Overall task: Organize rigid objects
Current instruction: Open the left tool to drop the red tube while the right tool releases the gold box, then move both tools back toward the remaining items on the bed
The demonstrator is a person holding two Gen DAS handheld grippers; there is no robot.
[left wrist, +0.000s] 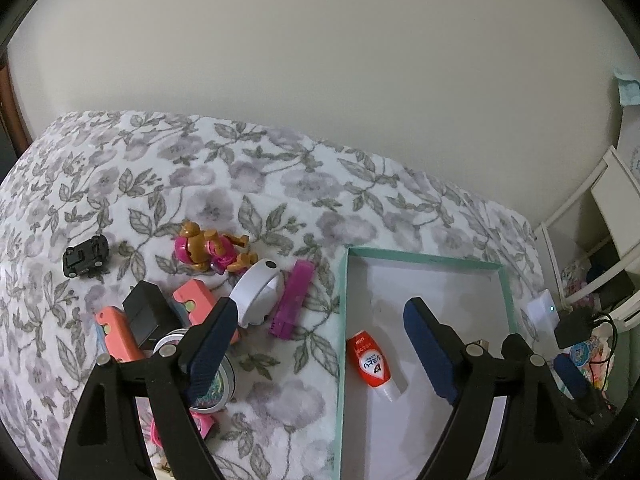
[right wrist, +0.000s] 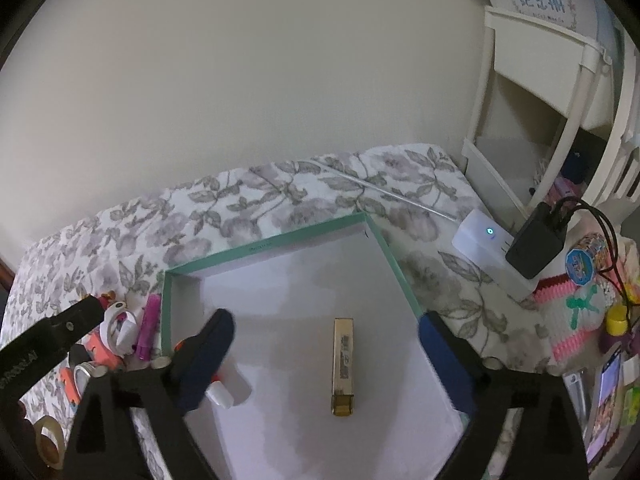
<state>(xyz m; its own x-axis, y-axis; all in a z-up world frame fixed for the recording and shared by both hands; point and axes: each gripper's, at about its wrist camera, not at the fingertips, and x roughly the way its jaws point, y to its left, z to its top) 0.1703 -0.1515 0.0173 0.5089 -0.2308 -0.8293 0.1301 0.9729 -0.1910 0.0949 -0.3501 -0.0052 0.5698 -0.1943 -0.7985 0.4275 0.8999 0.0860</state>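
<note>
A shallow teal-rimmed box (left wrist: 424,258) (right wrist: 260,245) lies on the flowered blanket. In it lie a red-and-white glue bottle (left wrist: 370,362) and a gold rectangular stick (right wrist: 343,364). My left gripper (left wrist: 320,356) is open and empty, straddling the box's left wall near the glue bottle. My right gripper (right wrist: 326,354) is open and empty above the box, with the gold stick between its fingers. Left of the box lie a purple case (left wrist: 291,299), a white ring (left wrist: 256,290), a pink-and-brown toy figure (left wrist: 212,250), a black toy car (left wrist: 85,257), coral pieces (left wrist: 192,300) and a round tin (left wrist: 212,392).
A small black box (left wrist: 150,314) sits among the coral pieces. A white device with a blue light (right wrist: 486,240) and a black charger (right wrist: 536,240) sit right of the blanket, beside white shelving (right wrist: 560,120). A tape roll (right wrist: 48,440) lies at the lower left. A wall stands behind.
</note>
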